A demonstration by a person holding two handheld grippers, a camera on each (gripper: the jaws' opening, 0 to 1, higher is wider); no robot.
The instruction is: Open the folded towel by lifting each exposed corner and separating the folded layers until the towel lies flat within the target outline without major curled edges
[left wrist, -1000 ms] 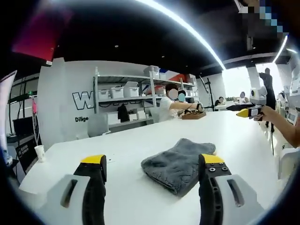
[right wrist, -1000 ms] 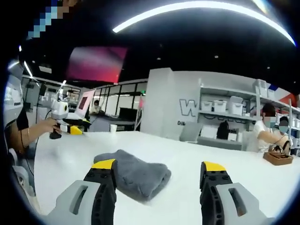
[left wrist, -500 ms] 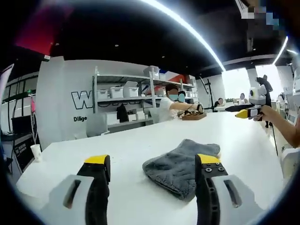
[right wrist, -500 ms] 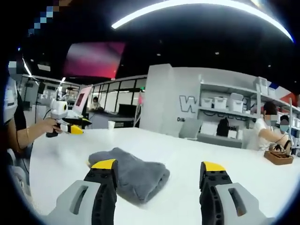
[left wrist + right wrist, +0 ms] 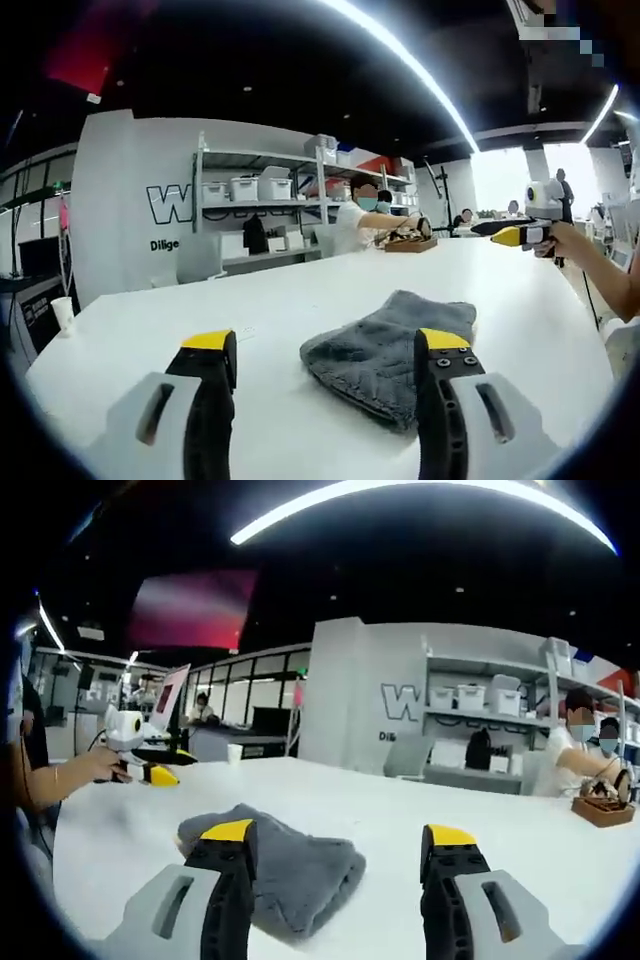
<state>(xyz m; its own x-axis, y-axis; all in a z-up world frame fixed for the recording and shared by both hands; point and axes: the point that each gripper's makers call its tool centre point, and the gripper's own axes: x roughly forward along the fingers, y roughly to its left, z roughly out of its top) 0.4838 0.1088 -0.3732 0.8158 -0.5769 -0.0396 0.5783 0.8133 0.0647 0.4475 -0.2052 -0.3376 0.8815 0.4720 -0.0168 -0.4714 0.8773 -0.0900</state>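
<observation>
Left gripper view: grey towel (image 5: 392, 350) folded on white table (image 5: 300, 300), untouched. Left gripper (image 5: 325, 350) and right gripper (image 5: 340, 845) jaws spread wide, empty. All unfolding remains.

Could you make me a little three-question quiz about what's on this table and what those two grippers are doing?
1. True or false: the grey towel is already spread out flat on the white table.
2. Multiple choice: the left gripper is A) open, touching nothing; B) shut on the towel; C) holding a cup.
3. Fill in: in the right gripper view, the right gripper hangs open above the table, and the towel lies in front of its ____ jaw.

Key: 1 false, it is still folded in layers. 2 A. 3 left.
</observation>
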